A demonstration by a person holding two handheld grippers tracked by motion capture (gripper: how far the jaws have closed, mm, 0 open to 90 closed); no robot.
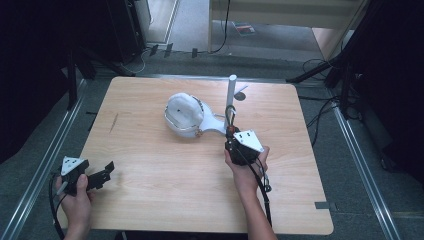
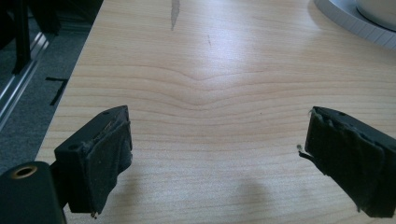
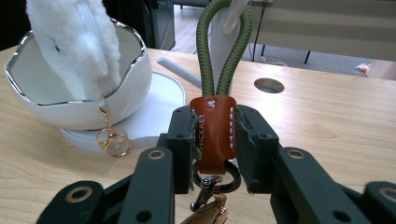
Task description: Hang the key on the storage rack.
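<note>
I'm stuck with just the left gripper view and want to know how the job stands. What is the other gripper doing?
Observer: The right gripper is shut on the brown leather tab of a keychain.
Operator: Keychain attached to anything?
Observer: Its green cord loop hangs around a white post.
Operator: That white rim at my top right?
Observer: It's the base of a white bowl holding a fluffy white pouch.
Operator: Anything dangling from it?
Observer: Gold rings on its zipper, hanging outside the bowl.

Keychain (image 3: 214,128): brown leather tab w/ green cord loop, upright, loop hooked over white stand peg (image 3: 233,14).
</note>
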